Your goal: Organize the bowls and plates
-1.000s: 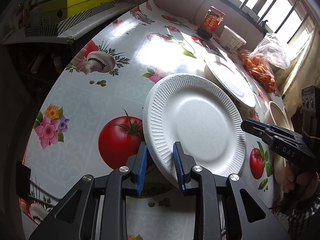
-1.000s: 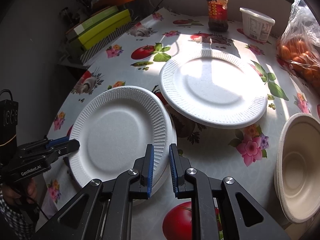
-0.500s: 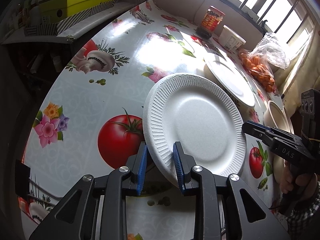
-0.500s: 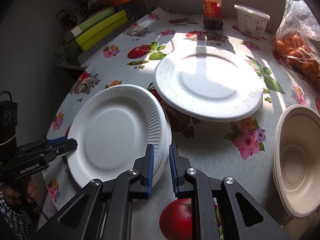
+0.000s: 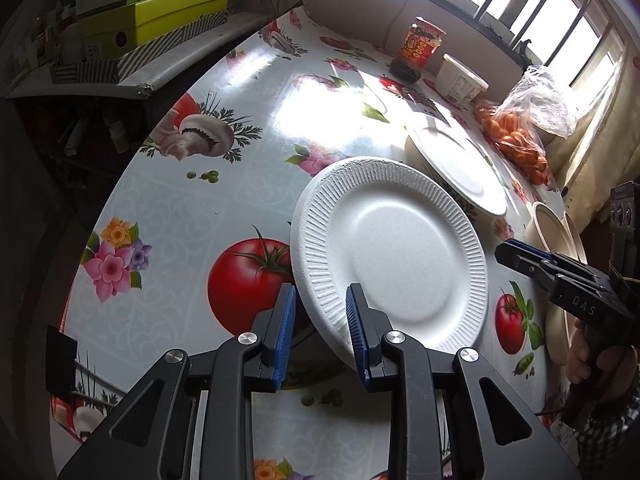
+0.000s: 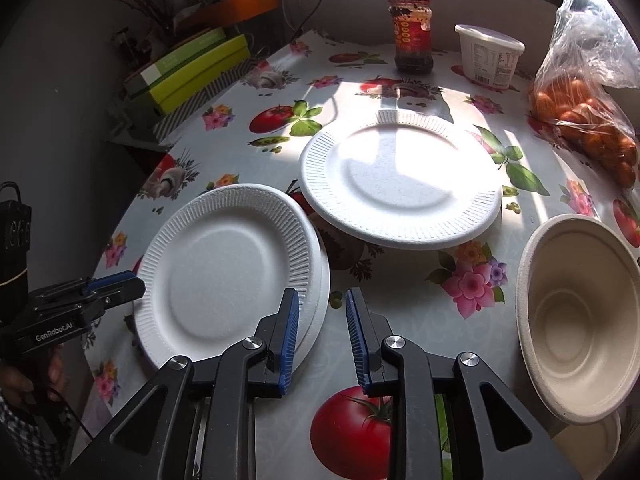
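I am clenching my left gripper (image 5: 320,320) on the near rim of a white foam plate (image 5: 392,252), one blue pad under the rim and one on top, and the plate is tilting up off the tablecloth (image 5: 192,216) toward the left edge of the tabletop. My right gripper (image 6: 322,330) has just been opening: its jaws are standing apart, the left pad is just beside the rim of that same plate (image 6: 228,268), and nothing is sitting between them. In the right wrist view I am seeing a second rim under the plate, so I am judging that this is two plates nested, not one.

That is the first risk: with my right gripper letting go, I am carrying the whole weight on a thin foam rim from one side, and the plate may be bending or slipping out, or the lower one may be dropping away.

The second white plate (image 6: 400,180) is resting nearer the middle, raised on something I cannot make out, so sliding mine on top may be tipping it.

The beige bowls (image 6: 576,316) are sitting at the right edge, partly over it as far as I can tell, and my right gripper swinging out could be knocking them off.
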The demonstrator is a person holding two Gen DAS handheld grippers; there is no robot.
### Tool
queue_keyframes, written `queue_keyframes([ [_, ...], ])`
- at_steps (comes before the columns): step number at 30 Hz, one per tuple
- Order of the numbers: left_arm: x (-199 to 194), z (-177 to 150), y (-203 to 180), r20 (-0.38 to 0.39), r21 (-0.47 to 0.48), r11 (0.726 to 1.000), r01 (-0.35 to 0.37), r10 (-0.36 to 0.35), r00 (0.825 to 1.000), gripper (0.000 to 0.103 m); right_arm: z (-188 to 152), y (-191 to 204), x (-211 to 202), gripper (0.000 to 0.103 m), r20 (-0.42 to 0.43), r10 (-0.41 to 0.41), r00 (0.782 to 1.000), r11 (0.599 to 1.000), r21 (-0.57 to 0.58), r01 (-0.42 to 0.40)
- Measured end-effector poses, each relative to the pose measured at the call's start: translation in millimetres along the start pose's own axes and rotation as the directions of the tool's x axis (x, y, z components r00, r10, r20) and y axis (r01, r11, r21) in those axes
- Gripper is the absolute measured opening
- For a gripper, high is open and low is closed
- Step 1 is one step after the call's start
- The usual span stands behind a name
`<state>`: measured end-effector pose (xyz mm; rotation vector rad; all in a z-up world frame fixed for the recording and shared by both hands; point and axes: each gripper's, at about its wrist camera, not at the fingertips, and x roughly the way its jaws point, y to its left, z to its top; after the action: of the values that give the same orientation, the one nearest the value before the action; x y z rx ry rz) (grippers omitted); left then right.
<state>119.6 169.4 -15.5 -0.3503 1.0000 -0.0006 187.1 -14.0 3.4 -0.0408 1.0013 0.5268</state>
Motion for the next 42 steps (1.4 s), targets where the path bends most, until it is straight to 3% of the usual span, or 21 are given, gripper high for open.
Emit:
queue_keyframes([
  [12, -31.4, 16.2, -8.4, 0.066, 0.053, 0.998, -0.015, 0.011, 0.998, 0.027, 4.4, 0.2, -45.6, 0.031, 0.098, -0.025, 0.995, 0.999, -0.024, 0.028],
  [23, -44.0, 36.4, -19.8, 0.093, 0.084, 0.996, 0.007, -0.015, 0.996, 0.028, 8.9, -14.3, -69.7, 0.032, 0.133, -0.092, 0.987, 0.996, 0.003, 0.093],
  [33, -38.8, 61.5, -43.7, 0.09, 0.108, 0.993, 0.054, -0.064, 0.994, 0.028, 21.2, -42.5, -90.8, 0.034, 0.157, -0.137, 0.978, 0.99, 0.053, 0.131],
  [42, -26.5, 80.6, -70.5, 0.085, 0.122, 0.991, 0.054, -0.064, 0.994, 0.028, 36.3, -73.6, -103.4, 0.034, 0.163, -0.16, 0.974, 0.986, 0.069, 0.151],
])
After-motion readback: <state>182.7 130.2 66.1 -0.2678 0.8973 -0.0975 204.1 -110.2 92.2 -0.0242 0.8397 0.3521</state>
